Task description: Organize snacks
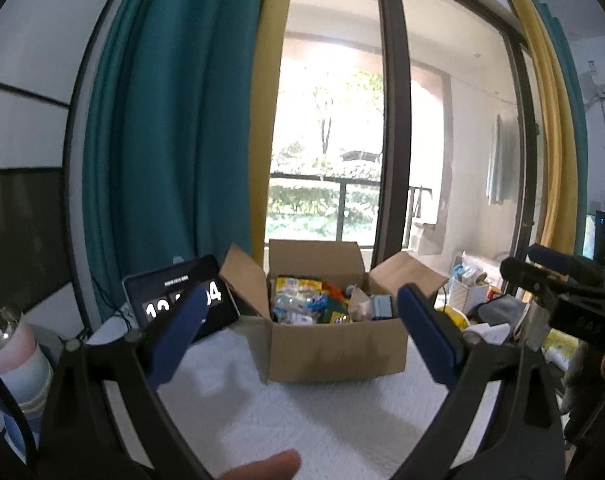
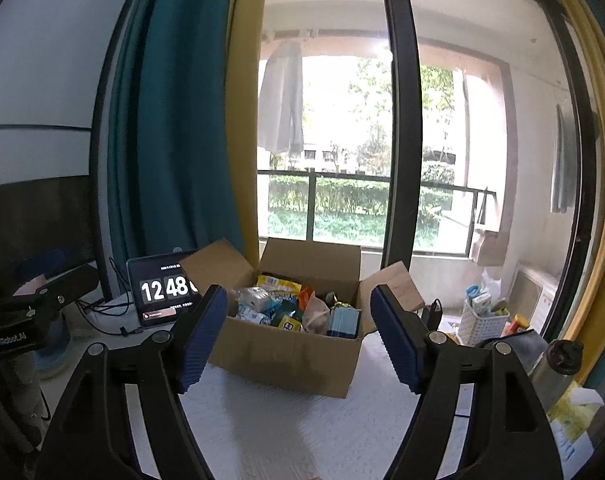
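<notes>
The left gripper (image 1: 302, 330) stands wide open with nothing between its 2 blue ribbed pads (image 1: 178, 330). The right gripper (image 2: 298, 338) is likewise wide apart and empty. Both point at an open cardboard box (image 2: 290, 354) on the counter (image 2: 286, 432), which is covered by a white quilted cloth. The snacks (image 2: 278, 308), crinkled packets in yellow, blue and orange, fill the box; its 4 flaps stand outward. A dark tablet (image 2: 160, 290) showing clock digits leans just left of the box. A white lattice basket (image 2: 476, 320) sits well to the right. Teal and yellow curtains frame the window behind.
</notes>
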The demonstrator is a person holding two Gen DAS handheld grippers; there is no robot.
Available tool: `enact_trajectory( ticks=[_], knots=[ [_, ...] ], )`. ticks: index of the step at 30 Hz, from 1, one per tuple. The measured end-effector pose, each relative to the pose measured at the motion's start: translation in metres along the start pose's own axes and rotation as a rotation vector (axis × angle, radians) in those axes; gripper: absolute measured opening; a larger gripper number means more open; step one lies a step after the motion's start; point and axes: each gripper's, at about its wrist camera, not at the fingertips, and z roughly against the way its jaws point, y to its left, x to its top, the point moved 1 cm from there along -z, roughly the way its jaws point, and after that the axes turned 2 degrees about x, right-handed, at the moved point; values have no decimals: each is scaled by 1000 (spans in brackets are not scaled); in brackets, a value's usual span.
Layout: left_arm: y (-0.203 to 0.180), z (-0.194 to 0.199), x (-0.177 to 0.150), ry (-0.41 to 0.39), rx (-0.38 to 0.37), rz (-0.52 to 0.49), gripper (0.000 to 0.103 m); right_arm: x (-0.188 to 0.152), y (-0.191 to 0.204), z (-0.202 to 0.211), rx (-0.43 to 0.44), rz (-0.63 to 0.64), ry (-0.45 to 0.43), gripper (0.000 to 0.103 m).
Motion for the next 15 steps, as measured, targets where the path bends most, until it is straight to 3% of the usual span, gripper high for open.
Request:
enact_trajectory(
  ticks=[9,15],
  knots=[
    [-4,18,7,-72,33,-30,97,4,6,22,-9,20,-30,85],
    [-1,17,9,-58,62,-31,97,7,5,24,-22,13,-39,87]
  ],
)
